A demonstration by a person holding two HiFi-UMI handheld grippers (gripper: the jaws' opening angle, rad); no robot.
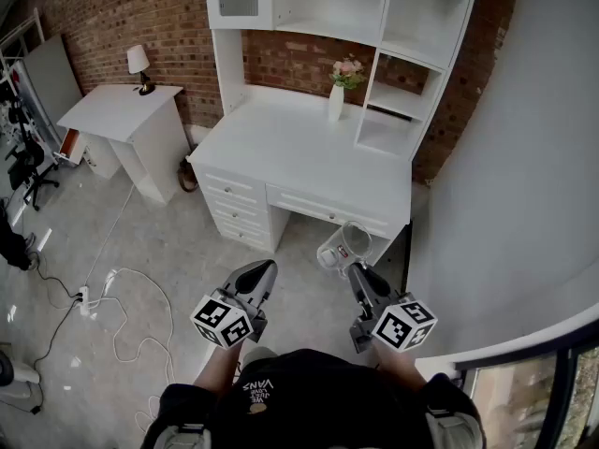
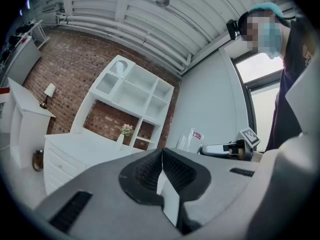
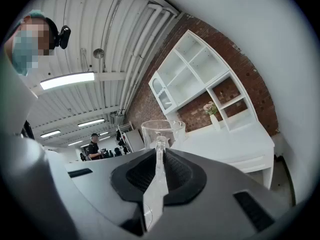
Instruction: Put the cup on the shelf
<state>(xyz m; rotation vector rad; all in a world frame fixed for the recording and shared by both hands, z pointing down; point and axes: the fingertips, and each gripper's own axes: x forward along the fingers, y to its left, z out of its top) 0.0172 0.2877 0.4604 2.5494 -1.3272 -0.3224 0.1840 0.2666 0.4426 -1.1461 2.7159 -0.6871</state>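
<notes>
So: left gripper [image 1: 268, 267] has its jaws pressed together on nothing and hangs idle. Right gripper [image 1: 355, 270] pinches the clear cup [image 1: 343, 244] by what looks like its handle. The cup is in the air above the floor, just short of the desk [image 1: 281, 148] front. Grasp done. Left to do, I'd say: carry it across and set it on the shelf [image 1: 401, 101].

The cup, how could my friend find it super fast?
Find the big white desk against the brick wall. Just in front of its right end, the right gripper pinches the cup. It is see-through with a small red label, unlike the white vase on the desk.
</notes>
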